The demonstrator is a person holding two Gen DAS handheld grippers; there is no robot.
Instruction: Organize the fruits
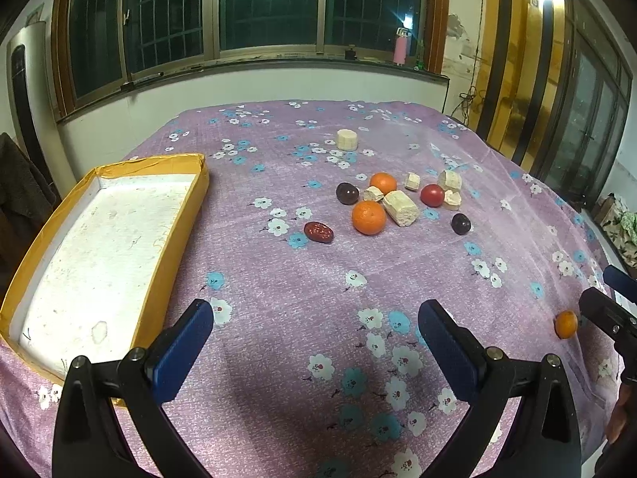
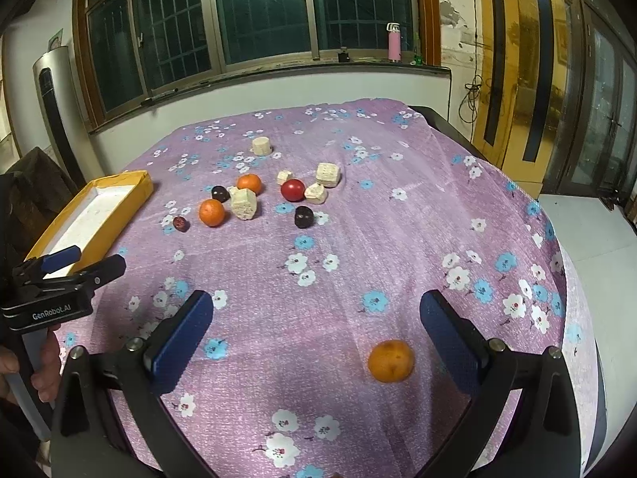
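While nothing is gripped, lone orange (image 2: 391, 360) between right gripper (image 2: 316, 332) jaws.

Empty yellow tray (image 1: 175, 239), white inside, left of fruit cluster: two oranges (image 1: 368, 217), tomato (image 1: 432, 195), two dark plums (image 1: 347, 193), red date (image 1: 318, 232). Lone orange (image 2: 390, 360) apart, near side.

The tabletop (image 1: 278, 286) carries matt floral cloth, the tray (image 1: 199, 183) is yellow cardboard with a rough white liner, and the tomato (image 1: 432, 195) is glossy.
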